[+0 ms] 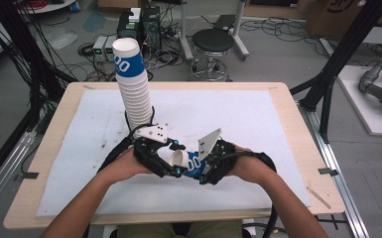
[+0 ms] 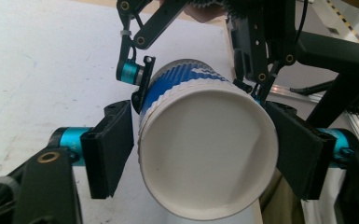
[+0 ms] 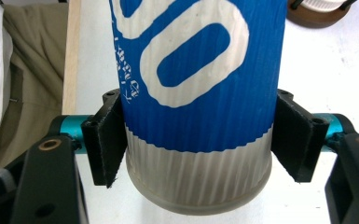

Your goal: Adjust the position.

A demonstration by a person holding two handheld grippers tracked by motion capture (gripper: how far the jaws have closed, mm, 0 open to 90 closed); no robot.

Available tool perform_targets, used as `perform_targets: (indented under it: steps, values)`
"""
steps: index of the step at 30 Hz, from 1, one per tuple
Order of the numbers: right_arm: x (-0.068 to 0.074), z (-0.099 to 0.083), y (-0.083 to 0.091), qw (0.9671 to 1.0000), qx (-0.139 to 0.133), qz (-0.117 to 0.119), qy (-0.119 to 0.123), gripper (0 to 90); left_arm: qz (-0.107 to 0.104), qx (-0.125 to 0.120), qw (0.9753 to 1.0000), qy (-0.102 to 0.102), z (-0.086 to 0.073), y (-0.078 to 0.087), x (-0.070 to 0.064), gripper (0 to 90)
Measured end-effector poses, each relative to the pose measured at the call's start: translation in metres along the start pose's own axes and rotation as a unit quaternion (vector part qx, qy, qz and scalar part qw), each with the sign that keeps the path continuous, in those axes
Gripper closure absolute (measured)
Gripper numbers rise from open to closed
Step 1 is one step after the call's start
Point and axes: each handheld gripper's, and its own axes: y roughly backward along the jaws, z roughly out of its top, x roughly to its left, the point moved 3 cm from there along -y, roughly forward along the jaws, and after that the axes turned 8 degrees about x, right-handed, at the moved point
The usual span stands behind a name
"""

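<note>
Both tools clamp one blue-and-white cup (image 1: 186, 162) at lower centre — left tool (image 1: 171, 171) near the rim, right tool (image 1: 203, 177) near the base — squeeze harder and it'll crumple.

Blue-and-white ribbed paper cup (image 1: 187, 162) on its side above table, near tall cup stack (image 1: 133, 89)

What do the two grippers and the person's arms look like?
Both the left gripper and the right gripper are black linkage frames with teal cylinders at the joints and flat black fingers. Each carries a pale three-cornered plate; the left one has dark dots. Black cables trail back. The forearms are bare, without sleeves.
</note>
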Motion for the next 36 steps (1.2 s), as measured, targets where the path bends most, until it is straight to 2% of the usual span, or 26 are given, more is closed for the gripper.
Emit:
perform_targets:
  steps: [3, 7, 10, 13, 14, 15, 18, 19, 21, 22, 24, 28, 31, 33, 36]
  values:
    - [0.0, 0.0, 0.0, 1.0, 0.005, 0.001, 0.004, 27.9, -0.006, 0.003, 1.0, 0.001, 0.0, -0.001, 0.0, 28.0]
    - [0.0, 0.0, -0.001, 1.0, 0.007, 0.005, 0.005, 27.9, -0.005, 0.008, 1.0, -0.003, -0.001, -0.002, 0.0, 29.5]
    - [-0.001, -0.001, -0.001, 1.0, 0.008, 0.006, -0.002, 24.9, 0.0, -0.001, 1.0, -0.007, -0.001, -0.001, 0.002, 30.6]
    - [-0.003, -0.003, 0.001, 0.9996, -0.015, 0.004, -0.024, 20.9, 0.003, -0.011, 0.9999, -0.006, -0.002, 0.0, 0.003, 30.7]
    - [-0.004, -0.004, 0.002, 0.9993, -0.027, 0.004, -0.024, 20.8, 0.003, -0.027, 0.9996, -0.004, -0.004, 0.0, 0.004, 30.8]
    - [-0.005, -0.005, 0.004, 0.999, -0.037, 0.002, -0.027, 20.5, 0.002, -0.033, 0.9995, -0.002, -0.005, 0.001, 0.004, 30.8]
    - [-0.006, -0.008, 0.011, 0.996, -0.079, 0.0, -0.043, 20.5, 0.003, -0.044, 0.999, 0.002, -0.01, 0.001, 0.007, 30.9]
    - [-0.007, -0.01, 0.014, 0.9944, -0.093, 0.0, -0.049, 20.5, 0.003, -0.044, 0.999, 0.002, -0.01, 0.001, 0.007, 30.9]
    - [-0.008, -0.014, 0.018, 0.9903, -0.126, 0.0, -0.059, 20.5, -0.001, -0.06, 0.9982, 0.0, -0.014, 0.002, 0.008, 30.9]
    - [-0.008, -0.014, 0.018, 0.9903, -0.126, 0.0, -0.059, 20.5, -0.001, -0.06, 0.9982, 0.0, -0.014, 0.002, 0.008, 30.9]
    - [-0.009, -0.02, 0.022, 0.9845, -0.159, -0.001, -0.073, 20.5, -0.001, -0.081, 0.9967, -0.002, -0.016, 0.003, 0.007, 30.9]
    - [-0.008, -0.029, 0.025, 0.9738, -0.207, -0.003, -0.095, 20.5, -0.001, -0.099, 0.995, -0.006, -0.019, 0.005, 0.008, 30.9]
    - [-0.007, -0.037, 0.026, 0.9656, -0.236, -0.005, -0.11, 20.5, -0.002, -0.115, 0.9934, -0.007, -0.023, 0.005, 0.008, 30.9]
    - [-0.006, -0.041, 0.025, 0.9617, -0.248, -0.008, -0.117, 20.5, -0.003, -0.121, 0.9927, -0.003, -0.026, 0.005, 0.009, 30.9]
    - [-0.004, -0.047, 0.023, 0.9538, -0.272, -0.008, -0.128, 20.5, 0.001, -0.132, 0.9912, -0.001, -0.03, 0.005, 0.011, 30.9]
